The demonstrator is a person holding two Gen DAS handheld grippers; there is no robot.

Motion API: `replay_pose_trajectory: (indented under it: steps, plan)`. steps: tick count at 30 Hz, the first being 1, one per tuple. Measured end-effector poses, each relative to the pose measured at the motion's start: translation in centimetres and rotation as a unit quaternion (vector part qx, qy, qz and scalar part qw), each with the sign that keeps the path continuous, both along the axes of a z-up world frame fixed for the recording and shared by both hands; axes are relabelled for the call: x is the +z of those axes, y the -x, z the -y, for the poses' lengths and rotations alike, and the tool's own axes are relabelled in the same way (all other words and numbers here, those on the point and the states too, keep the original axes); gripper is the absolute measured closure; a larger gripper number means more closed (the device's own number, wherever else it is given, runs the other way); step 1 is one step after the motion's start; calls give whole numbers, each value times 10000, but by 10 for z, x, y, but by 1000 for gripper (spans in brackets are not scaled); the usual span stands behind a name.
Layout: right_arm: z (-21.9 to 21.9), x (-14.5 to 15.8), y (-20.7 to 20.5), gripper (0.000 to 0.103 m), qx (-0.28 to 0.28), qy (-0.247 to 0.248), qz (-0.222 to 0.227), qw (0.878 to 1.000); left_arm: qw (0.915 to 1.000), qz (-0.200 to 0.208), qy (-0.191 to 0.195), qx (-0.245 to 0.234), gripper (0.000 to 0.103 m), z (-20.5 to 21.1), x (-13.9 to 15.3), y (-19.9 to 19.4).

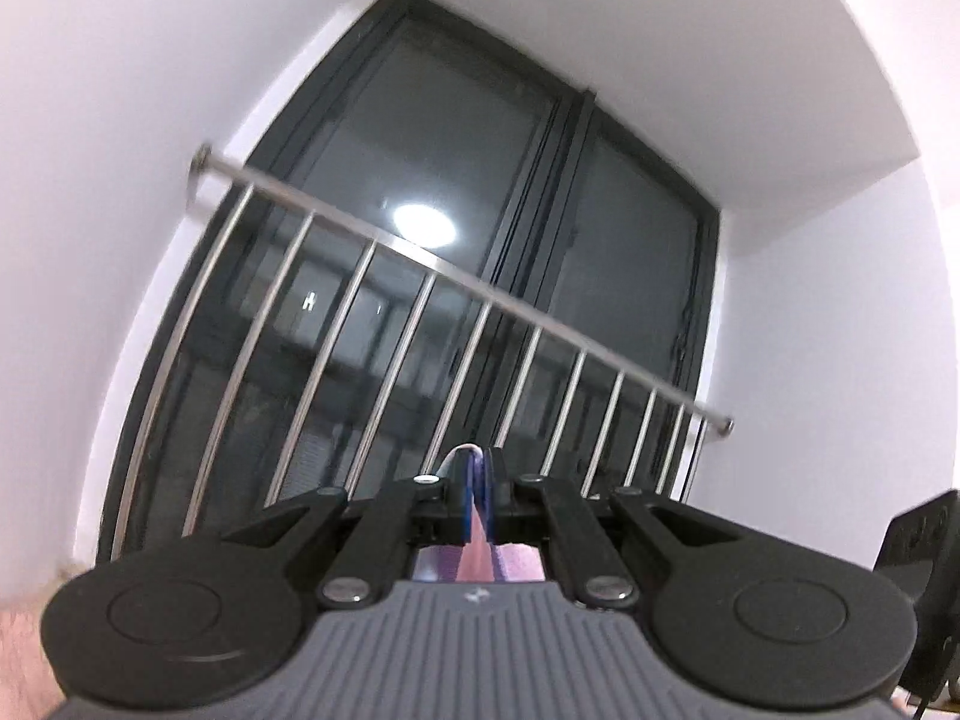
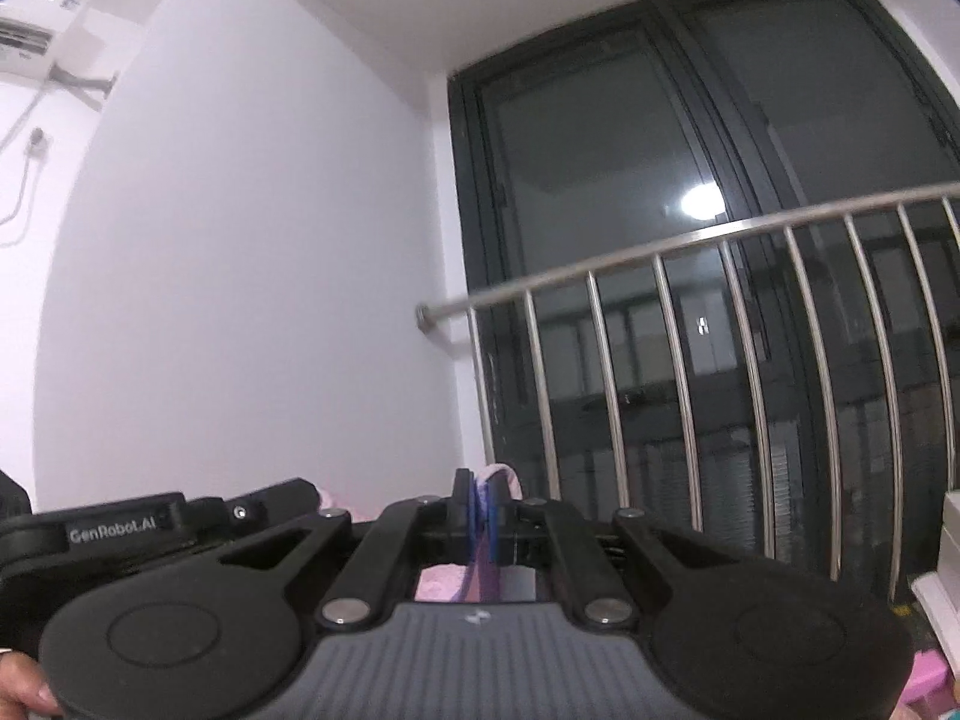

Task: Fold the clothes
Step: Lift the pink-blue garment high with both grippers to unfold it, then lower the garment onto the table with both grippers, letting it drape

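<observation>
Both grippers are held up high, facing a dark window. In the left wrist view my left gripper is shut on a fold of pink cloth that hangs down between its blue pads. A white edge of the cloth pokes out above the tips. My right gripper is likewise shut on pink cloth, with more of it showing below the fingers. Most of the garment is hidden under the gripper bodies. The left gripper's body shows at the left of the right wrist view, close beside the right one.
A steel railing with several upright bars crosses the dark window. White walls stand on both sides. An air conditioner hangs at the upper left. A hand holds the right gripper. White stacked items sit at the right edge.
</observation>
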State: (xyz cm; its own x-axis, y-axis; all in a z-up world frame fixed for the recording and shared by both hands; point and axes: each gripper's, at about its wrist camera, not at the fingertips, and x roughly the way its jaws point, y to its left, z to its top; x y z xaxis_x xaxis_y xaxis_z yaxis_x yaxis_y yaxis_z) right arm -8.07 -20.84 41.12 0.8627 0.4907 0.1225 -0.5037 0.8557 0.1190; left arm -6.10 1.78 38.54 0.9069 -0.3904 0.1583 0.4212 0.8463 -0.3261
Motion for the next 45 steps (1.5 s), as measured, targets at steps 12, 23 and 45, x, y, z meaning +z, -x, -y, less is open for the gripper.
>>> replay_pose_trajectory:
  steps: [12, 23, 45]
  plan:
    - [-32, -136, -166, 84, -133, 719, -2121, 9745, 9682, -1947, -1047, 1176, 100, 6, -170, -112]
    - [4, -334, -124, 44, -339, 785, -3992, 9129, 9114, -3674, -1289, 1335, 87, -39, -319, -116]
    - [73, -378, -13, 102, 1, 53, -4217, 9067, 8907, -3721, -2050, -1617, 101, 92, -356, 30]
